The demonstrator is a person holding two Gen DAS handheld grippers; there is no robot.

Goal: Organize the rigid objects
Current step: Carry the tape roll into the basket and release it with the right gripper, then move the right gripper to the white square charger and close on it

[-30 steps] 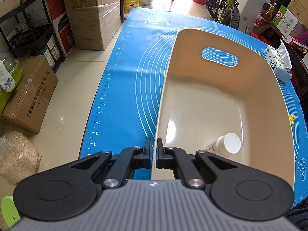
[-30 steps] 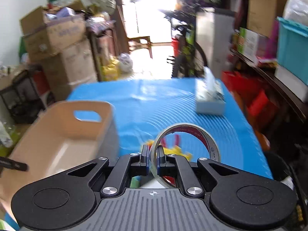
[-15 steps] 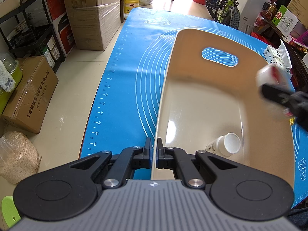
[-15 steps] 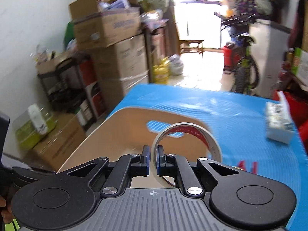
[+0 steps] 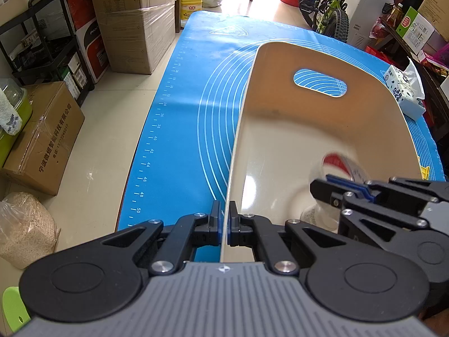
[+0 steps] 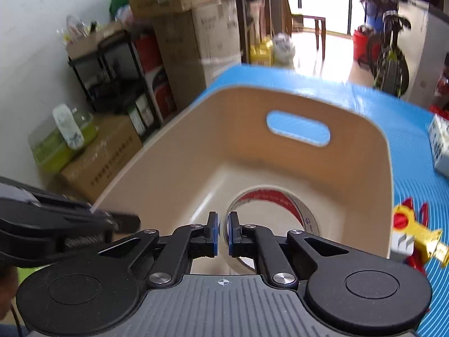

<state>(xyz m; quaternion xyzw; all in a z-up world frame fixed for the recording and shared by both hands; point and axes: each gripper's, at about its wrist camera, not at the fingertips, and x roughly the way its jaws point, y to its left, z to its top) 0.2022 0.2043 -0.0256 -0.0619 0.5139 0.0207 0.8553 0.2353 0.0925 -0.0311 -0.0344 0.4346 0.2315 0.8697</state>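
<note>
Blue, ring-printed matting (image 5: 179, 140) covers the surface, and on it stands the beige bin (image 5: 280, 129) with an oval handle slot in its far wall. Inside that bin, near its right wall, the roll of tape (image 6: 269, 210) hangs upright, its red inner core facing the right wrist camera; in the left wrist view it shows only as a blur (image 5: 343, 165) above the bin floor. Whether the roll touches the floor cannot be told. The right tongs (image 6: 223, 234) are clamped on the near edge of the roll, one blue pad on each side of its thin band. From the left wrist view these right tongs (image 5: 322, 185) reach into the bin over its near right corner. A white bottle (image 5: 317, 214) lies on the bin floor just below them, mostly hidden. The left tongs (image 5: 224, 224) are closed on the near left rim of the bin, the thin wall pinched between the pads. Outside the bin, a yellow and red toy (image 6: 412, 233) lies on the matting beside its right wall, and a tissue pack (image 5: 404, 92) sits farther off at the right edge. Beyond the surface, stacked cardboard boxes (image 5: 134, 14) and a black shelf rack (image 5: 47, 42) line the left wall, and a bicycle (image 5: 328, 8) stands at the far end.
</note>
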